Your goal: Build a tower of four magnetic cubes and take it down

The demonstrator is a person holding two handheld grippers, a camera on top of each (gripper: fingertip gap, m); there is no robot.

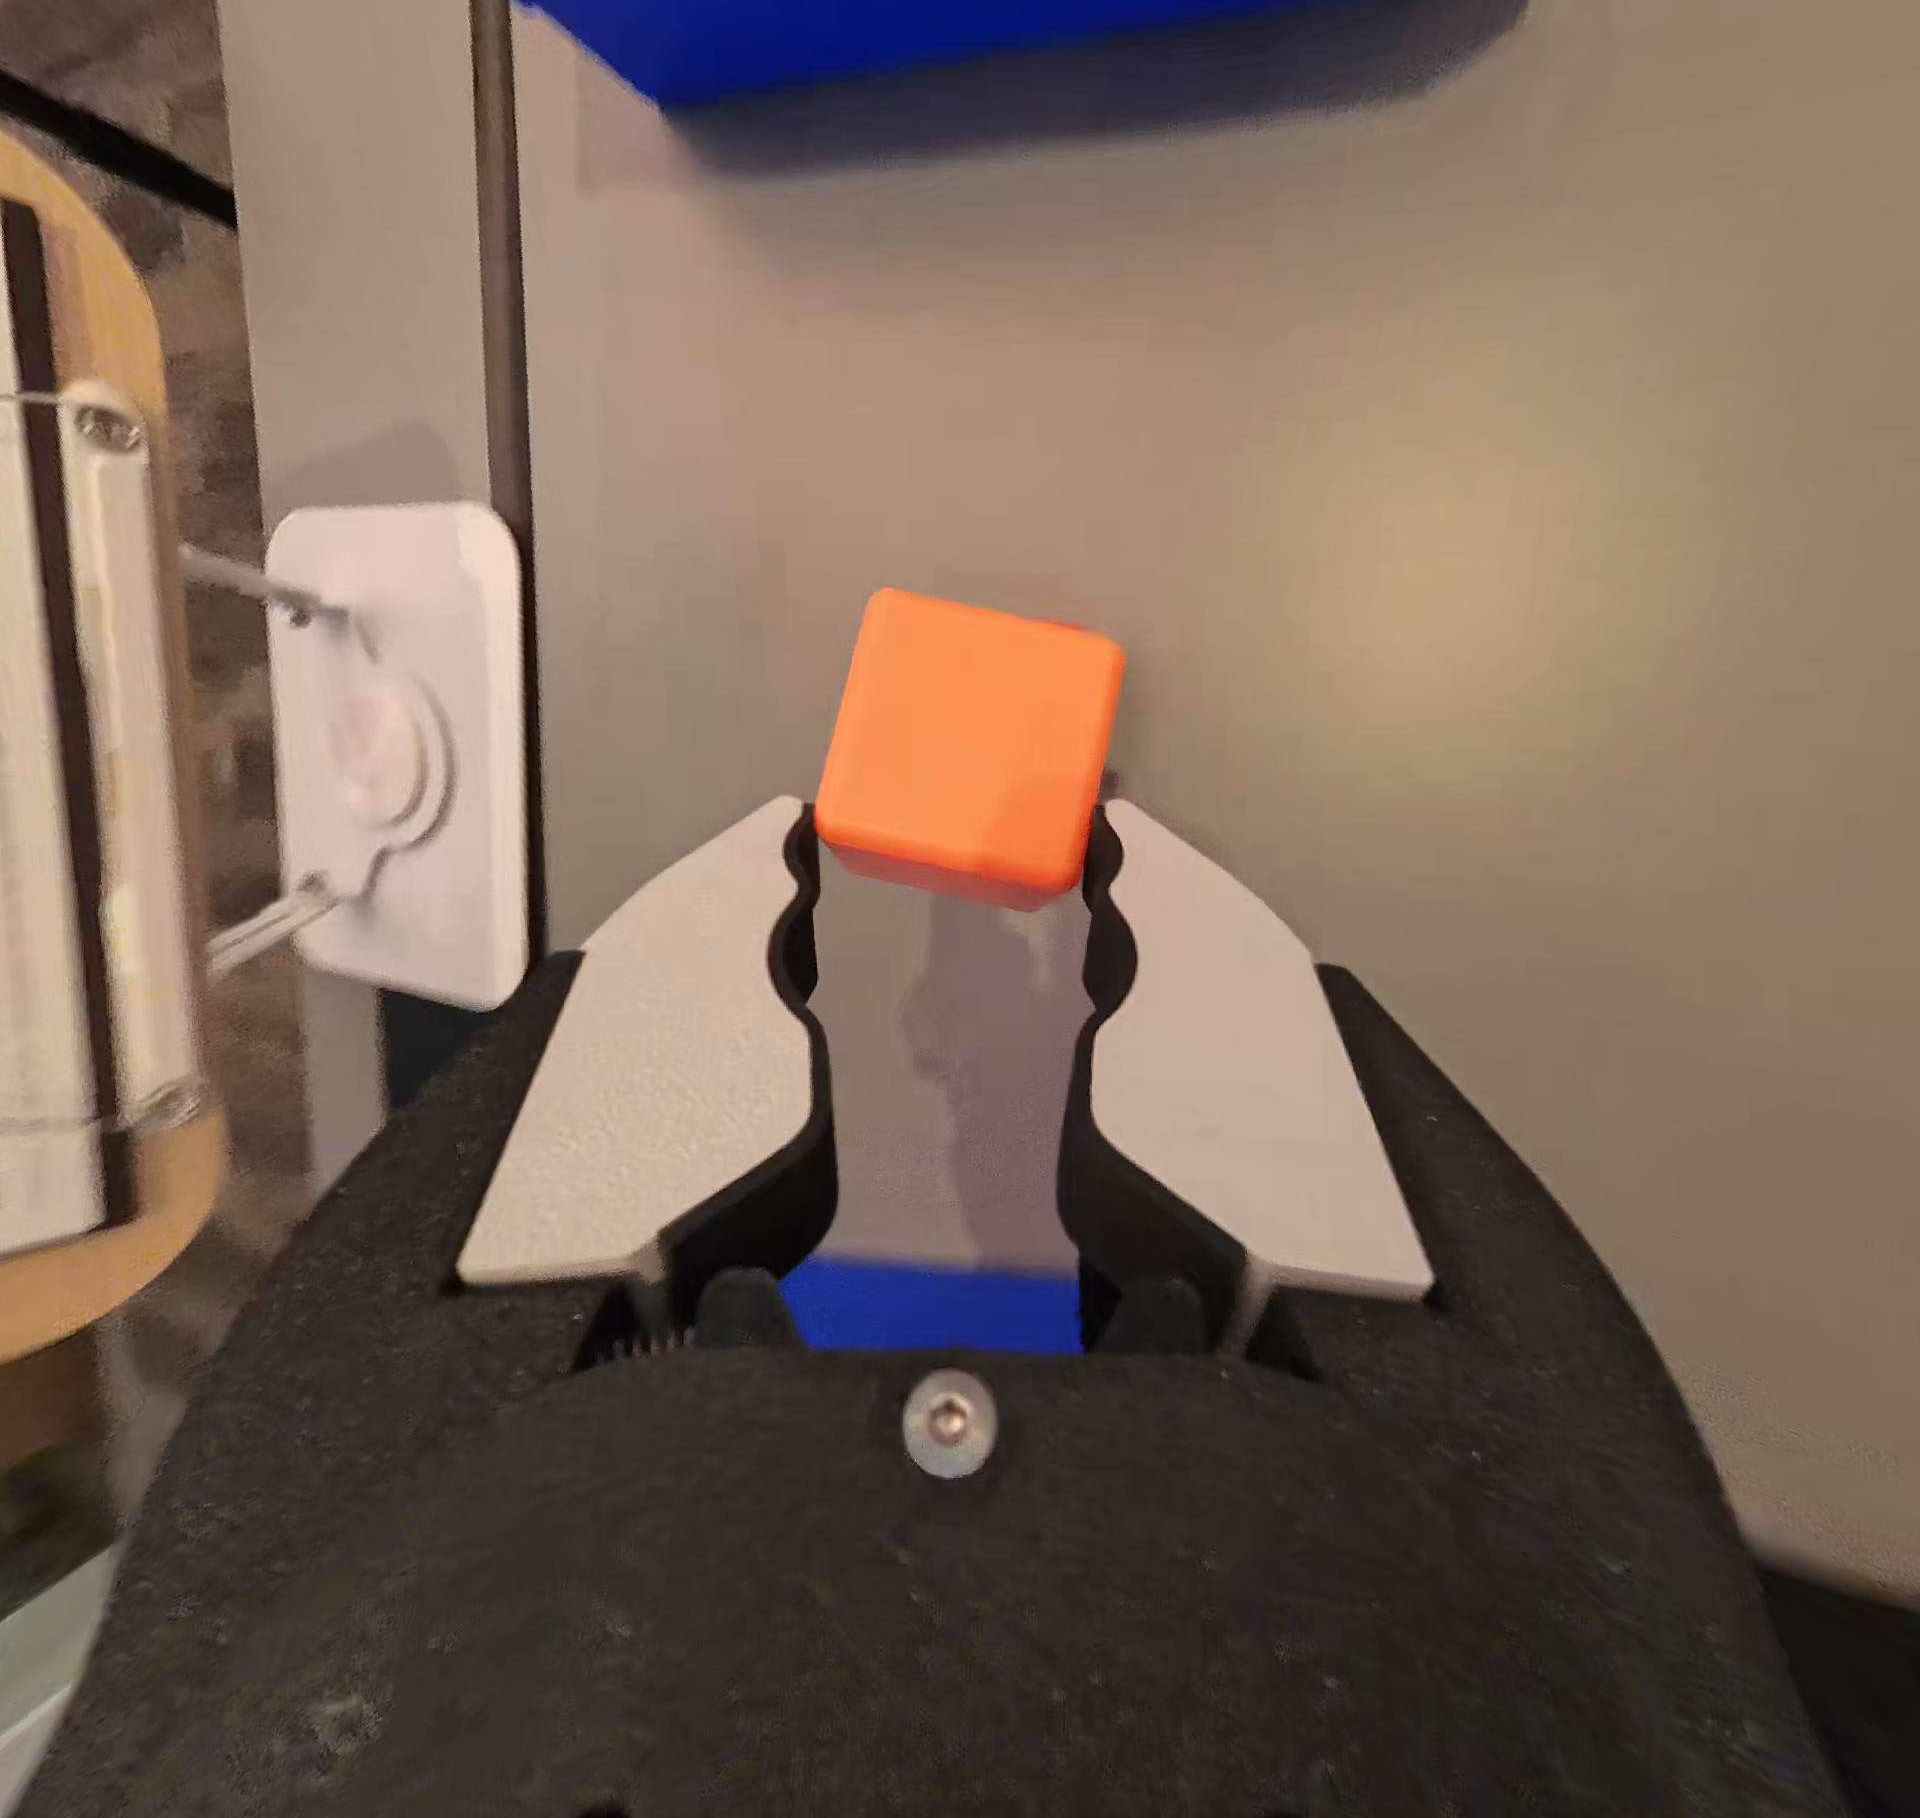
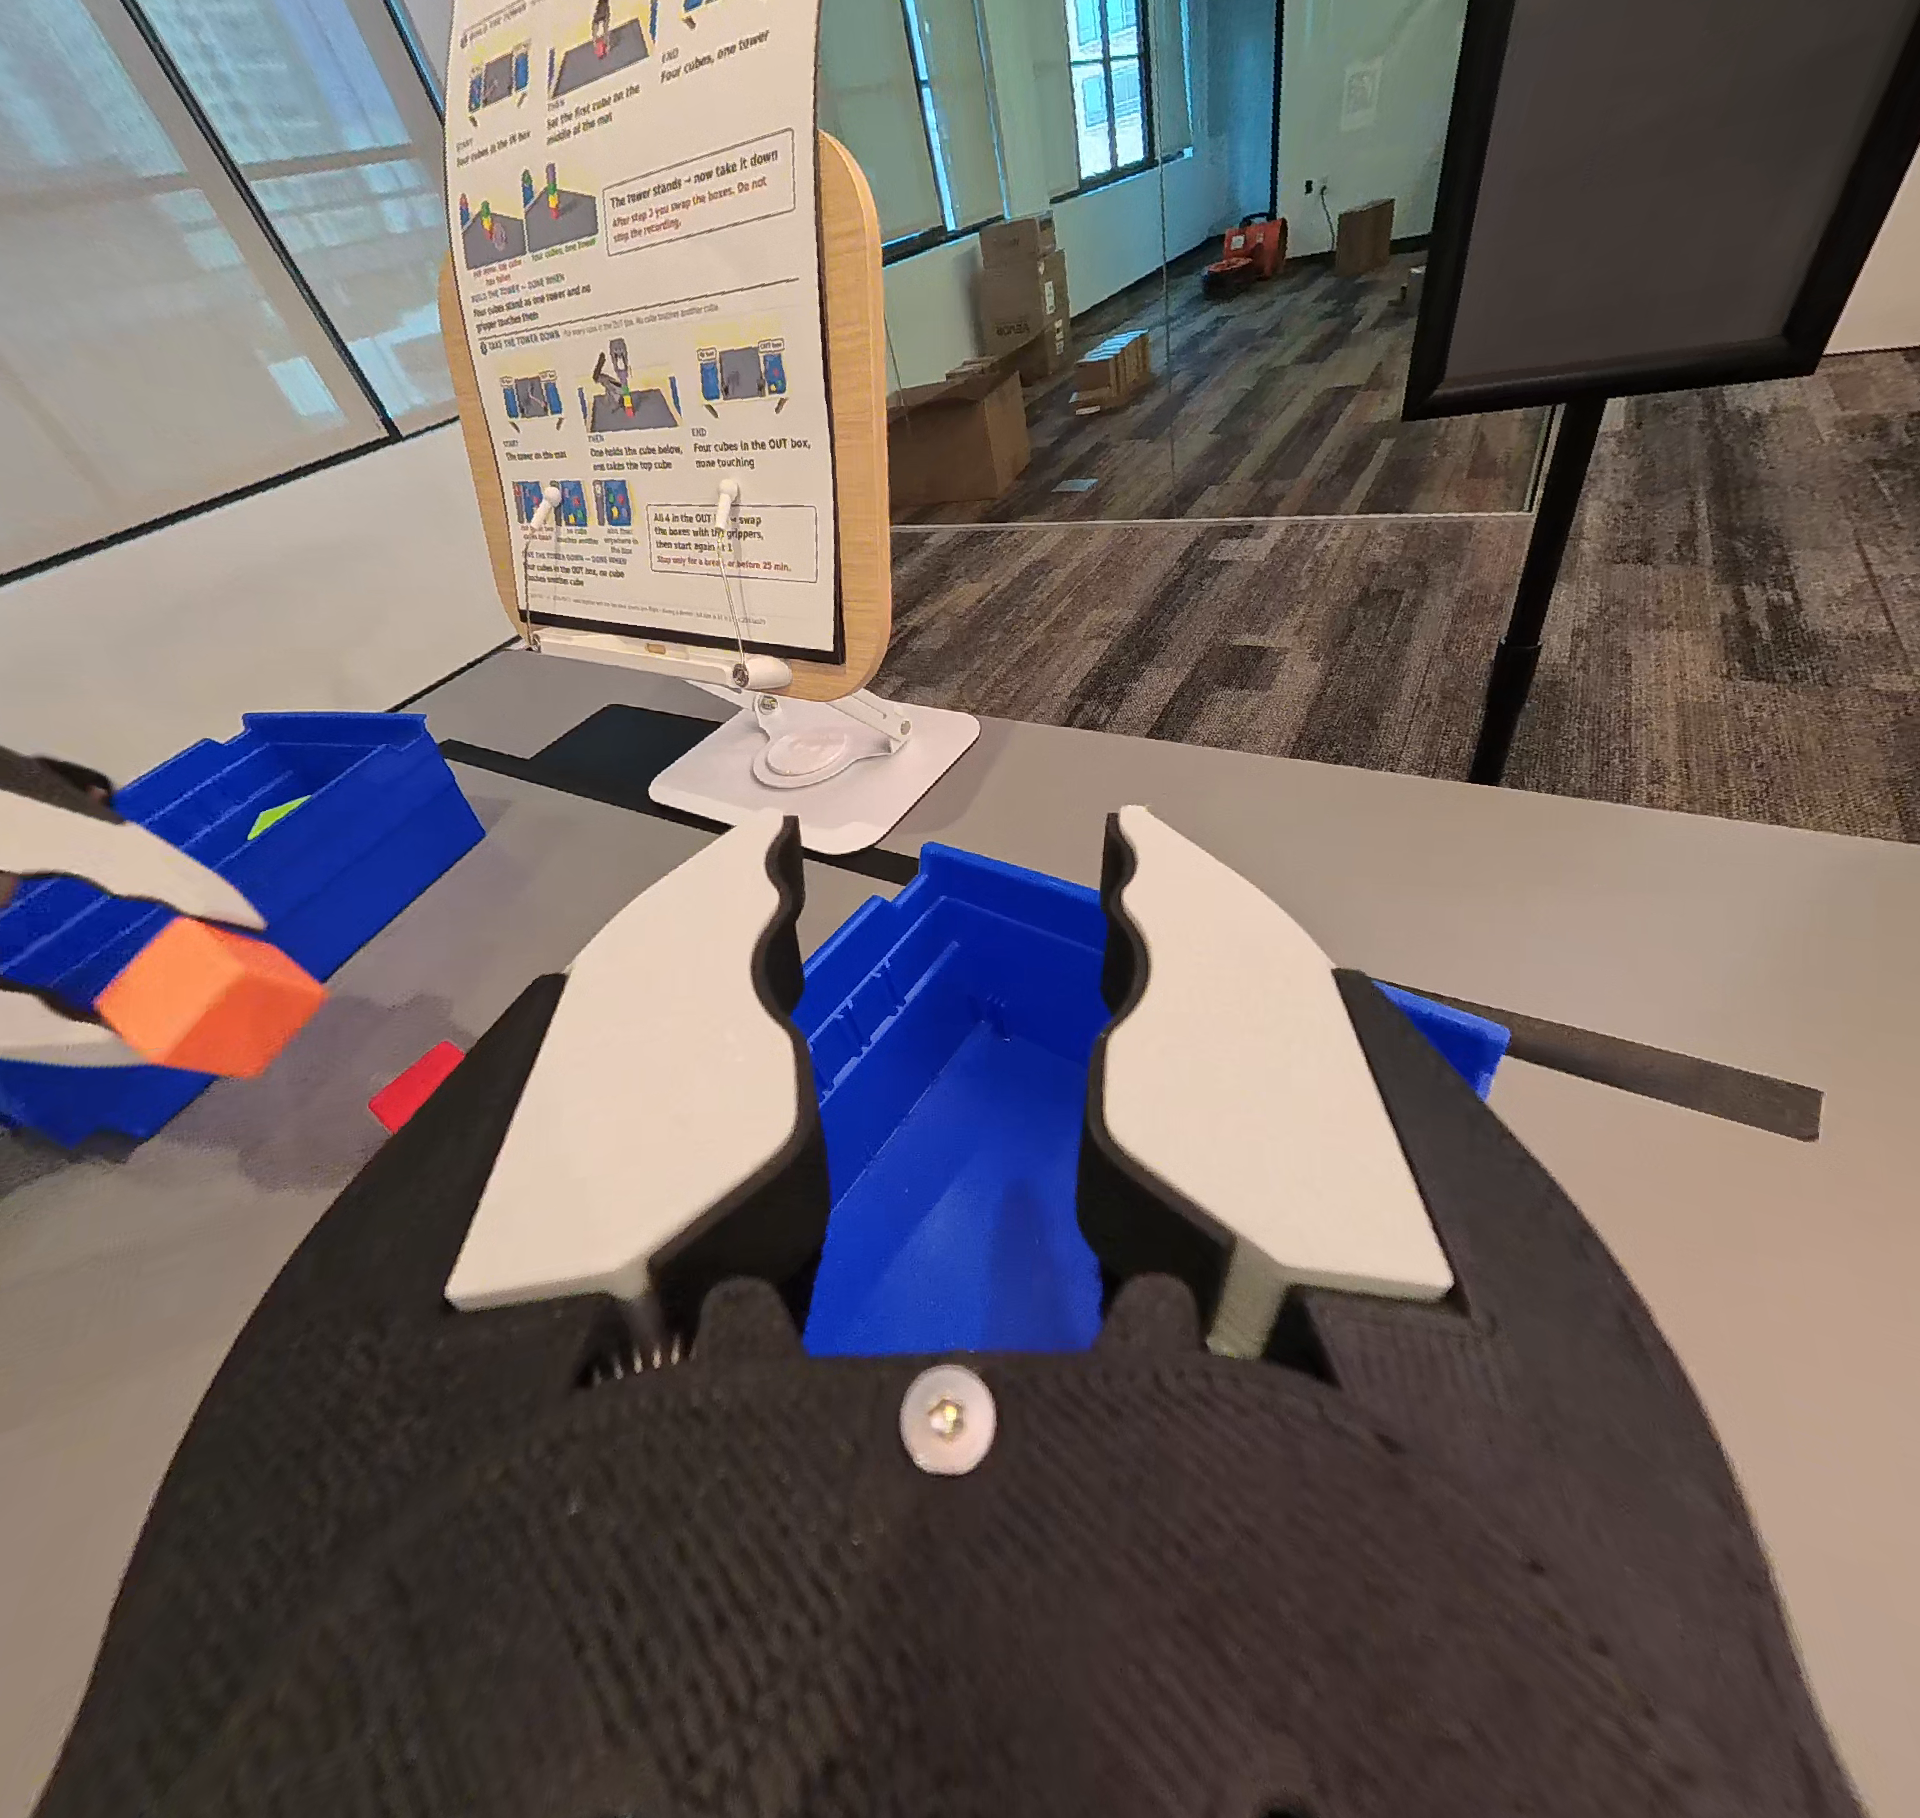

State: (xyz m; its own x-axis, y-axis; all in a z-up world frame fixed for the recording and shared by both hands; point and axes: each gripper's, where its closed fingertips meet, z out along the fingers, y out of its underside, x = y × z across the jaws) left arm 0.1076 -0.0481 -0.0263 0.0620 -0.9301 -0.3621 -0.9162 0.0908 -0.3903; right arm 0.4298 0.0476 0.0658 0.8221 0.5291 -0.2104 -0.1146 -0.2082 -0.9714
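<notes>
My left gripper is shut on an orange cube, pinched at the fingertips and held above the grey mat. The same gripper and orange cube show at the left edge of the right wrist view. A red cube lies on the mat just beyond it, partly hidden by my right gripper's body. A green cube lies in the left blue box. My right gripper is open and empty above the right blue box.
A blue box sits at the top of the left wrist view. An instruction board on a wooden stand with a white base stands at the table's far edge. A black-framed panel on a pole stands to the right. About 35 cm separates my left fingertips from my right.
</notes>
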